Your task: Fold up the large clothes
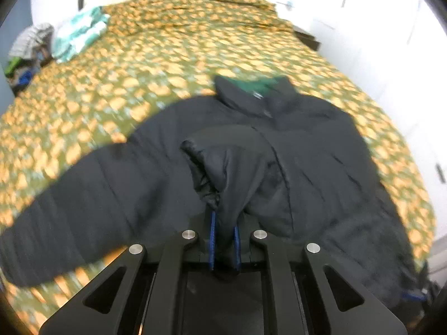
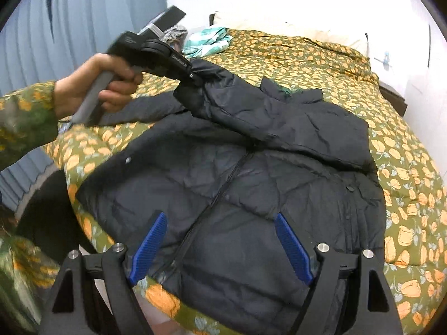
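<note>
A black puffer jacket (image 2: 251, 184) lies front-up on the bed, collar (image 1: 251, 89) toward the far end; it also shows in the left wrist view (image 1: 321, 150). My left gripper (image 1: 225, 223) is shut on the cuff of one sleeve (image 1: 220, 167) and holds it raised above the jacket's body. From the right wrist view the left gripper (image 2: 192, 76) holds that sleeve (image 2: 251, 111) lifted across the chest. The other sleeve (image 1: 69, 195) stretches out to the left. My right gripper (image 2: 220, 220) is open and empty, above the jacket's lower front by the zipper (image 2: 223, 189).
The bed has a green bedspread with orange flowers (image 1: 167, 42). Folded teal-and-white cloth (image 1: 81, 33) and a heap of clothes (image 1: 28, 47) lie at its far left. A dark nightstand (image 2: 394, 99) and white walls are on the right, a blue-grey curtain (image 2: 83, 14) on the left.
</note>
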`<state>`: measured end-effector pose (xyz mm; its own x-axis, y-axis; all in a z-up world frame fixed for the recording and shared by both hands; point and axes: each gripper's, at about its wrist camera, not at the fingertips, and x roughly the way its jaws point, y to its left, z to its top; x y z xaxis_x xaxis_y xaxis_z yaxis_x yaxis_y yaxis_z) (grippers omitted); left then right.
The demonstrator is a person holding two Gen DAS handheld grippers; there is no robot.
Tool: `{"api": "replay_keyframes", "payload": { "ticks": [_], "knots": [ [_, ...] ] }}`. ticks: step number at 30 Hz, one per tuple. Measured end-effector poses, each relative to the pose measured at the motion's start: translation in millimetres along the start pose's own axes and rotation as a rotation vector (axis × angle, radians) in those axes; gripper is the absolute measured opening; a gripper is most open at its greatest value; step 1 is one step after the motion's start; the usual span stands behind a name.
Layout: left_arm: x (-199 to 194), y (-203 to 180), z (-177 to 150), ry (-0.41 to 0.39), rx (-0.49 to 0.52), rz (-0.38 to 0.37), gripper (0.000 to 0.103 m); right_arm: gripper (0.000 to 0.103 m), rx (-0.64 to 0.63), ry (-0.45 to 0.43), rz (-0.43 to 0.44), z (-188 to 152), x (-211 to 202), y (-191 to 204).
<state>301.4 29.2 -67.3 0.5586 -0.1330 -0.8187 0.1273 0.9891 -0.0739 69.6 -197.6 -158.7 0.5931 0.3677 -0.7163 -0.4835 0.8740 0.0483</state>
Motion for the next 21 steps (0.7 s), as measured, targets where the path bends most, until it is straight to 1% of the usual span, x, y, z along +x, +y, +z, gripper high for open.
{"api": "replay_keyframes", "payload": {
  "ticks": [3, 7, 9, 11, 15, 17, 18, 19, 21],
  "knots": [
    [22.6, 25.6, 14.0, 0.007, -0.026, 0.043, 0.009, 0.082, 0.036, -0.023, 0.003, 17.0, 5.4, -15.9],
    [64.5, 54.9, 0.4, 0.065, -0.102, 0.07, 0.009, 0.082, 0.111, -0.027, -0.026, 43.3, 21.1, -54.4],
    [84.3, 67.2, -14.9, 0.103, -0.151, 0.06, 0.01, 0.082, 0.163, -0.025, -0.04, 56.2, 33.4, -81.7],
    [91.6, 75.2, -26.7, 0.119, -0.187, 0.032, 0.011, 0.082, 0.219, -0.014, -0.066, 69.2, 50.9, -113.7],
    [98.0, 78.4, -39.2, 0.123, -0.185, 0.009, 0.012, 0.081, 0.352, 0.002, -0.135, 96.9, 91.8, -181.8],
    [101.0, 78.9, -41.5, 0.126, -0.188, 0.004, 0.013, 0.063, 0.426, 0.002, -0.138, 110.7, 115.2, -212.0],
    [102.9, 79.1, -41.0, 0.128, -0.19, 0.003, 0.013, 0.046, 0.452, 0.0, -0.142, 116.2, 125.5, -222.5],
    [105.0, 79.0, -42.1, 0.132, -0.192, 0.001, 0.014, 0.04, 0.473, 0.003, -0.141, 121.0, 137.9, -232.0],
    [110.2, 79.5, -44.1, 0.139, -0.199, -0.007, 0.015, 0.04, 0.492, -0.005, -0.132, 123.9, 156.7, -243.5]
  ]
}}
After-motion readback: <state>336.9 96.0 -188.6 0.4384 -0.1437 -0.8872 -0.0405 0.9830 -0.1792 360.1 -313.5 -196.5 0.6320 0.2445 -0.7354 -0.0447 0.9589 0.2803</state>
